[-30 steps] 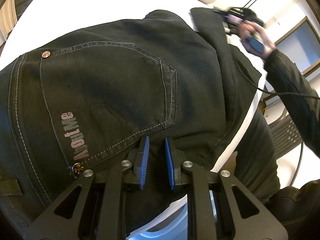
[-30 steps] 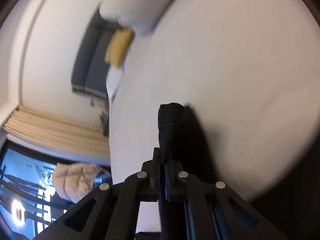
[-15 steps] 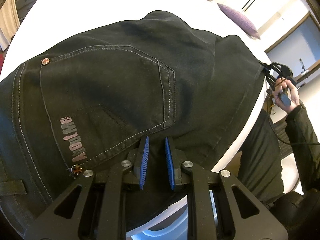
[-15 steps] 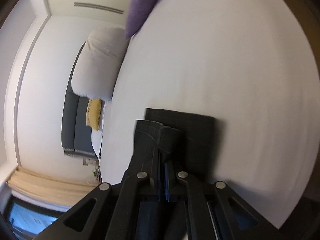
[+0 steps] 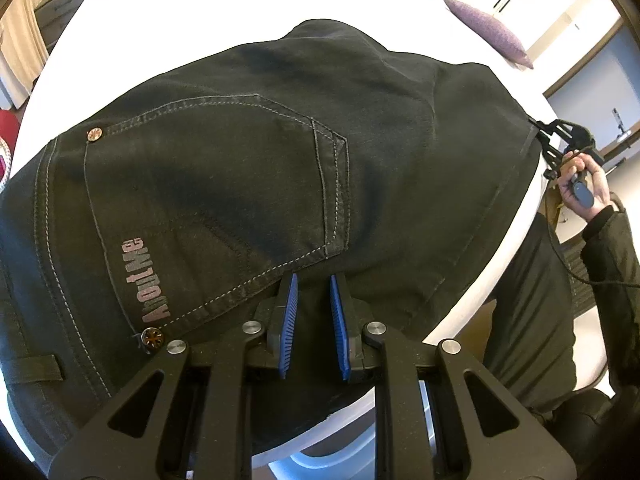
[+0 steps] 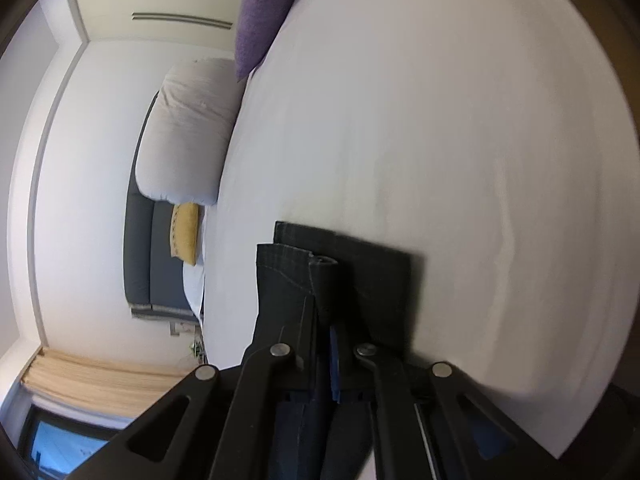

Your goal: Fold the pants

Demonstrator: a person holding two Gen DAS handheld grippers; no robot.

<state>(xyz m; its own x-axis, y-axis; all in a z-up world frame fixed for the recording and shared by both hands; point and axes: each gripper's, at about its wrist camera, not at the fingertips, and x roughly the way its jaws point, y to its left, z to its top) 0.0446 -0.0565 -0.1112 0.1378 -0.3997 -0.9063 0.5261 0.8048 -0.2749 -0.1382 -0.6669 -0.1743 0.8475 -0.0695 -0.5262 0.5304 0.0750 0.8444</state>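
Gripping pants point(image 6: 296, 280), right tongs point(image 6: 326, 320) seemingly tilted.

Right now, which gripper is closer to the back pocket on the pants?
Left. The left gripper sits right at the back pocket corner on the pants. The right gripper is far across them, pinching the leg end.

- The pants point(image 5: 248, 184) lie spread on the bed point(image 5: 224, 12), right under and ahead of the left claw point(image 5: 313, 284).
- Their back pocket point(image 5: 224, 184) sits ahead-left of it.
- A pillow point(image 5: 488, 32) lies far ahead-right.
- The right claw point(image 6: 325, 320) pinches the pant hem point(image 6: 296, 268); bed sheet point(image 6: 440, 120) stretches beyond.
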